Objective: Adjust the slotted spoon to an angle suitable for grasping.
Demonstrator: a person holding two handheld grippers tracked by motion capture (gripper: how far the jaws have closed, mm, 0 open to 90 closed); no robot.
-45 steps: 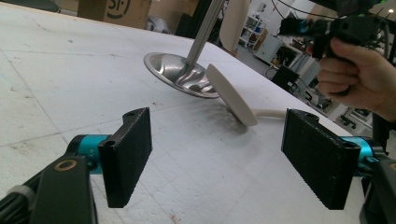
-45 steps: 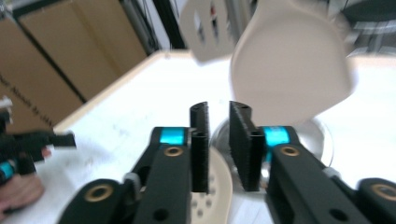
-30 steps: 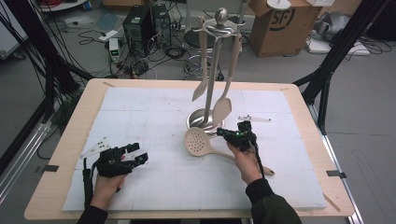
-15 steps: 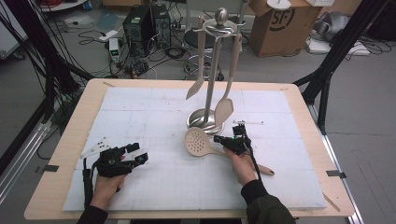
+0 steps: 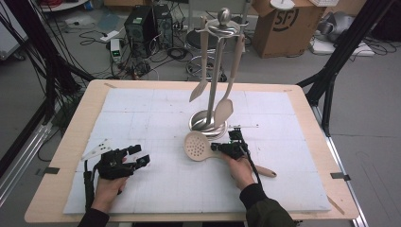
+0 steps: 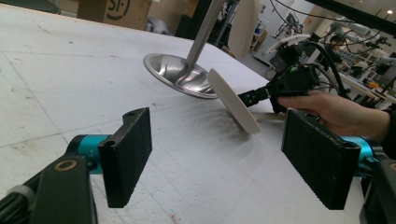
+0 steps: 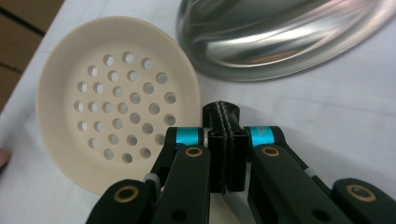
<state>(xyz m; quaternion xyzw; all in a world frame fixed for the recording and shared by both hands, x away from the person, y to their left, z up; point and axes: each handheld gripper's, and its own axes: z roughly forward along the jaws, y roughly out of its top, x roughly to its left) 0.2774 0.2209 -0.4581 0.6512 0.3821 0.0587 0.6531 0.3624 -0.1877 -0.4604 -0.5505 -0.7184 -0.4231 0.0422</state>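
The counter (image 5: 56,179) carries a white gridded mat (image 5: 156,118), and at twelve o'clock of its centre stands the utensil stand (image 5: 210,120), its shiny base on the mat and two pale utensils, a spatula (image 5: 202,66) and a spoon (image 5: 227,104), hanging from the top hooks. The skimmer (image 5: 195,145) lies just at six o'clock of that base, its holed bowl tilted up off the mat and its handle running toward four o'clock under the right hand (image 5: 241,170). The right tool (image 5: 218,147) is clamped shut on the neck just behind the bowl, probably to steady the skimmer there for a lift toward a free hook. The stand's base, very near the bowl, and the hanging spoon above it are what a lift would have to clear. The left tool (image 5: 139,156) rests at eight o'clock, well apart, jaws wide and empty, seemingly idle. Small white pieces (image 5: 97,147) lie beside it.
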